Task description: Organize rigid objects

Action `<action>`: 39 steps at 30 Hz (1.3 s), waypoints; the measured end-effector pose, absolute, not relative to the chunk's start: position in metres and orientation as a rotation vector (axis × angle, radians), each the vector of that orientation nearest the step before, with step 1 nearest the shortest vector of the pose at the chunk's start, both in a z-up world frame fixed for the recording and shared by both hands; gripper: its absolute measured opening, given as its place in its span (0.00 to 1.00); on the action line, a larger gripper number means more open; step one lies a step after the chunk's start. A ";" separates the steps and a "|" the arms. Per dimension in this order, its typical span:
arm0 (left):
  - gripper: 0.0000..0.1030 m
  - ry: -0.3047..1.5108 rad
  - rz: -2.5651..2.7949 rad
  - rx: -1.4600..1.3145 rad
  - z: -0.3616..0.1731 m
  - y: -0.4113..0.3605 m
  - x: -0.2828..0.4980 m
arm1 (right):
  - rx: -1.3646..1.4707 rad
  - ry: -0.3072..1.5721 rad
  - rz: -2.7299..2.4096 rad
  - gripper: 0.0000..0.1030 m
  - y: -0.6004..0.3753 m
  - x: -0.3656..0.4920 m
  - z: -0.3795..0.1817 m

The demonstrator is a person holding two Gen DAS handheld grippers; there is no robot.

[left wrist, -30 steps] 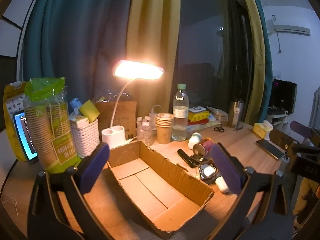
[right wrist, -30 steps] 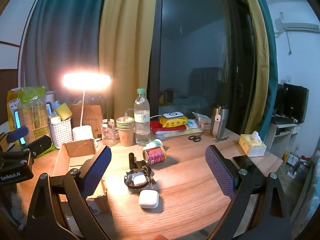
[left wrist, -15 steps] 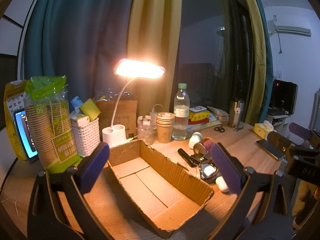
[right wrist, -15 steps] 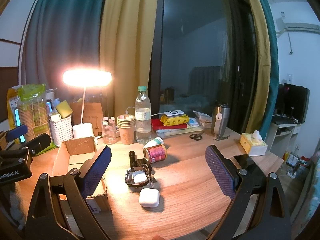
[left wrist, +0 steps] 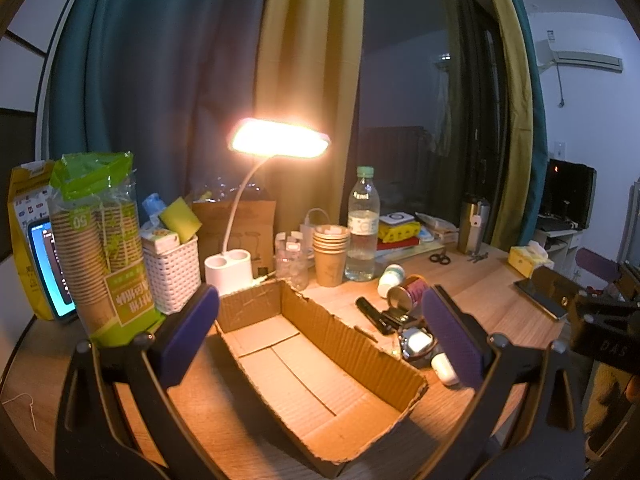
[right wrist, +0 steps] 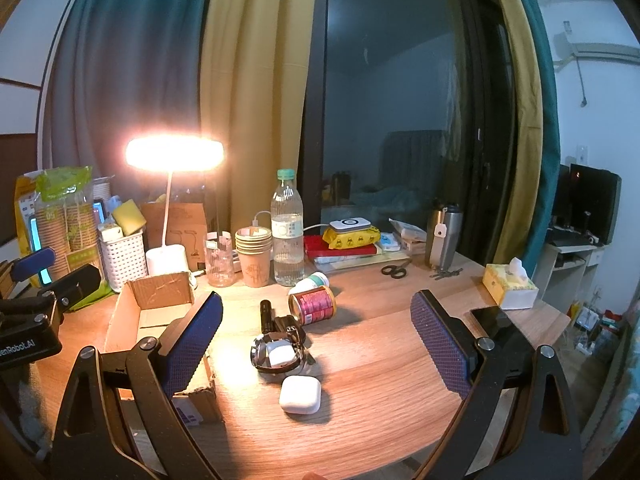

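Observation:
An open, empty cardboard box (left wrist: 304, 364) lies on the wooden desk, also seen at the left as the box (right wrist: 156, 304). My left gripper (left wrist: 320, 336) hovers open over it, holding nothing. A white earbud case (right wrist: 300, 394), a watch around a small white item (right wrist: 278, 354), a black flashlight (right wrist: 265, 313), a red tin can (right wrist: 314, 304) on its side and a small white bottle (right wrist: 310, 283) lie in a cluster right of the box. My right gripper (right wrist: 316, 344) stands open above this cluster, empty.
A lit desk lamp (right wrist: 172, 240), white basket (right wrist: 122, 256), paper cup stack (right wrist: 253, 258), water bottle (right wrist: 287, 236), scissors (right wrist: 394, 270), steel flask (right wrist: 442, 238), tissue box (right wrist: 508, 286) and phone (right wrist: 490, 320) ring the desk. A packaged sleeve of cups (left wrist: 106, 248) stands left of the box.
Both grippers drift only slightly; the right one has eased a little forward and down toward the cluster. Nothing was taken or released.

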State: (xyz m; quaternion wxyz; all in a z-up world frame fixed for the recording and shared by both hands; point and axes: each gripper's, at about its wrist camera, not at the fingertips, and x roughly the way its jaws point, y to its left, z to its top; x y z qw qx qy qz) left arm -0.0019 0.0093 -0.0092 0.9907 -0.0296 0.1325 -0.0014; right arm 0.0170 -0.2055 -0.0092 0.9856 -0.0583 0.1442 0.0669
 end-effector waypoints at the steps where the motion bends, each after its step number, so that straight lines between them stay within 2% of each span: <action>1: 0.99 0.265 -0.003 -0.059 -0.009 0.010 -0.002 | -0.118 0.289 0.134 0.94 -0.205 0.017 -0.009; 39: 0.99 0.265 -0.003 -0.058 -0.009 0.009 -0.002 | -0.118 0.295 0.135 0.94 -0.208 0.018 -0.009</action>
